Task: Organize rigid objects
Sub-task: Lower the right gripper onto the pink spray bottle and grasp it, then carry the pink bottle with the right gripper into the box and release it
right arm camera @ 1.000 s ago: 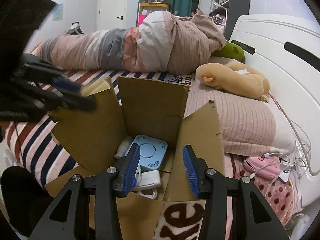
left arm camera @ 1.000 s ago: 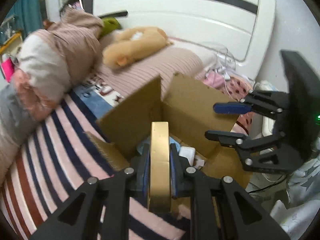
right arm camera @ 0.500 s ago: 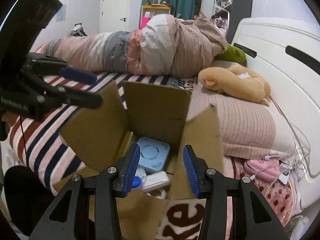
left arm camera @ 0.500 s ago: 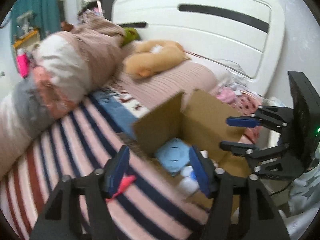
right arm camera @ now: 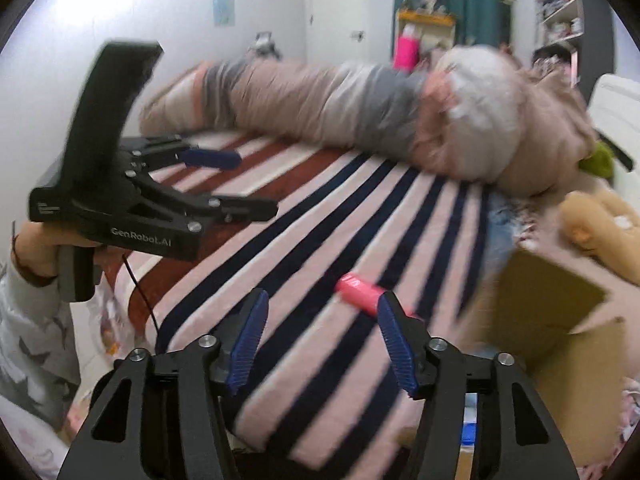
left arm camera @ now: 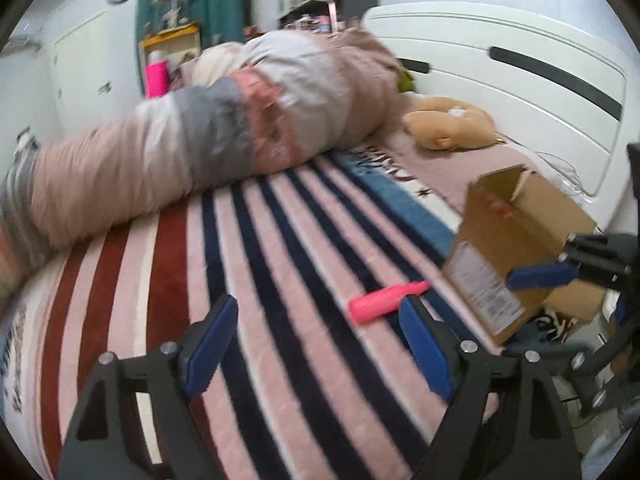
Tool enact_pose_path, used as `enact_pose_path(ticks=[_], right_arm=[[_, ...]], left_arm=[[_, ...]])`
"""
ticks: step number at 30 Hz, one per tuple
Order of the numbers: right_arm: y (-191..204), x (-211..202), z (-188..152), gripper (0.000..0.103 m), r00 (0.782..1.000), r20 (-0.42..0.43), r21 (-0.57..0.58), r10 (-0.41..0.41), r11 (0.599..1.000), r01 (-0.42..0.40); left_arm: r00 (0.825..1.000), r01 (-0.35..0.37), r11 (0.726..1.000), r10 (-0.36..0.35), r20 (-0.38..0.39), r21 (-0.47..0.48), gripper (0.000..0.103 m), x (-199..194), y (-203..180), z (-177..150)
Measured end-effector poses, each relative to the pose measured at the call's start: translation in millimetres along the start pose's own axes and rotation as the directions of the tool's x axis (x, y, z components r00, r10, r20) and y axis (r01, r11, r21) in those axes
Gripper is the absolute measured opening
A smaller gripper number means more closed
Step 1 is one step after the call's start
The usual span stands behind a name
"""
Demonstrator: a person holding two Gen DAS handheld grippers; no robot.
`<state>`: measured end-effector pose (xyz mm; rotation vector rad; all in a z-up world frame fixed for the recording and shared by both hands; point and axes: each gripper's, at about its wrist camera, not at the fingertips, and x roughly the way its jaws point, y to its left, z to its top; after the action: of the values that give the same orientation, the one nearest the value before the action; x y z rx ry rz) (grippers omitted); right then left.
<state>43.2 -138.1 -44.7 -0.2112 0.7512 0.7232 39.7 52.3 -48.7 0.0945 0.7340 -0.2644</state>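
Your left tongs (left arm camera: 316, 344) are gaping wide apart and gripping nothing, hovering over the striped bed (left arm camera: 280, 248). The pink marker (left arm camera: 386, 302) is lying just beyond them, near the cardboard box (left arm camera: 516, 240) by the bed's edge. Your right tongs (right arm camera: 320, 342) are spread apart too (nothing between them), with open blanket lying ahead.

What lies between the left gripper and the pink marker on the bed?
Only bare striped blanket. In the left wrist view, the open left gripper has nothing before the pink marker, which lies beside the cardboard box.
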Motion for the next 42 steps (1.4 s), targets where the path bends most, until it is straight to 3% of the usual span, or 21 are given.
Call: enact_pose_path(ticks=[3,6,8,9,13,18,22,26,27,29,31,33,36,38,40,42], right_arm=[[14,45,-1,0.061,0.993,-0.102,0.034,0.054,0.998,-0.051],[1,90,-10,0.070,0.976,-0.195,0.177,0.100,0.982,-0.065],[-20,118,-14,0.080,0.970,-0.236,0.272,0.063,0.962,0.003],[-33,131,-16,0.080,0.968,-0.251,0.318,0.013,0.946,0.070],[-70,158,-18,0.080,0.966,-0.248,0.432,-0.067,0.885,0.172],[-100,174,-17,0.086,0.982,-0.187,0.583,-0.016,0.803,0.124],[-106,190,-11,0.086,0.979,-0.199,0.587,-0.035,0.796,0.148],[-97,208,-9,0.082,0.980,-0.194,0.560,-0.034,0.817,0.139],[-95,208,-8,0.070,0.982,-0.183,0.548,-0.039,0.826,0.135],[-91,214,-5,0.055,0.982,-0.182,0.507,-0.057,0.850,0.144],[-89,219,-2,0.048,0.982,-0.181,0.486,-0.046,0.864,0.130],[-82,218,0,0.035,0.983,-0.182,0.456,-0.005,0.885,0.089],[-57,209,3,0.031,0.972,-0.217,0.373,0.095,0.928,-0.008],[-34,205,1,0.031,0.951,-0.281,0.260,0.132,0.964,-0.057],[-9,201,-7,0.032,0.925,-0.359,0.148,0.121,0.986,-0.072],[7,195,-16,0.035,0.924,-0.375,0.069,0.072,0.996,-0.049]], left_arm=[[1.000,0.027,0.998,-0.028,-0.014,-0.049,0.080,9,18,-23],[0.999,0.028,0.998,-0.029,-0.022,-0.061,0.080,15,27,-41],[0.999,0.045,0.995,-0.047,-0.025,-0.085,0.080,20,32,-49],[0.998,0.053,0.994,-0.055,-0.026,-0.094,0.080,21,33,-51],[0.998,0.047,0.995,-0.050,-0.034,-0.086,0.080,26,34,-58],[0.998,0.042,0.994,-0.046,-0.035,-0.098,0.080,31,41,-58],[0.998,0.039,0.994,-0.043,-0.038,-0.102,0.080,34,42,-57],[0.998,0.035,0.994,-0.040,-0.046,-0.100,0.080,35,42,-58],[0.998,0.031,0.994,-0.036,-0.050,-0.102,0.080,36,42,-58],[0.998,0.026,0.994,-0.032,-0.053,-0.109,0.080,36,44,-59],[0.998,0.029,0.993,-0.035,-0.051,-0.113,0.080,35,45,-59],[0.998,0.030,0.994,-0.036,-0.054,-0.109,0.080,34,46,-59],[0.998,0.023,0.993,-0.029,-0.055,-0.115,0.080,34,49,-60],[0.998,0.027,0.991,-0.034,-0.052,-0.134,0.080,33,52,-60],[0.998,0.022,0.990,-0.030,-0.054,-0.141,0.080,32,53,-61],[0.998,0.024,0.990,-0.032,-0.060,-0.137,0.080,32,53,-62]])
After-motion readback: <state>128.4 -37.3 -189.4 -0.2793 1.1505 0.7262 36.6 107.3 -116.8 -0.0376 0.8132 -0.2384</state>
